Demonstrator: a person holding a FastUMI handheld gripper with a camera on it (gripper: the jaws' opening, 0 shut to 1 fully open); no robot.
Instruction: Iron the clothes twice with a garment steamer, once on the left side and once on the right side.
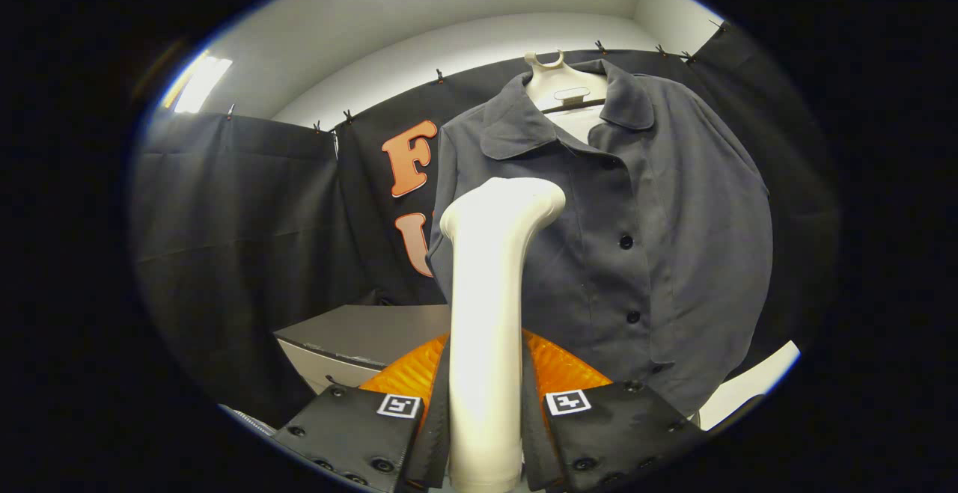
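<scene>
Gripped upright between both fingers of the gripper, the white garment steamer rises with its bent head turned toward the shirt. Left, beyond the fingers, a grey box sits against the black cloth wall. Right of the steamer head, the dark grey buttoned shirt hangs on a white hanger, just beside the nozzle.

Gripper clamped, fingers pressing inward
</scene>
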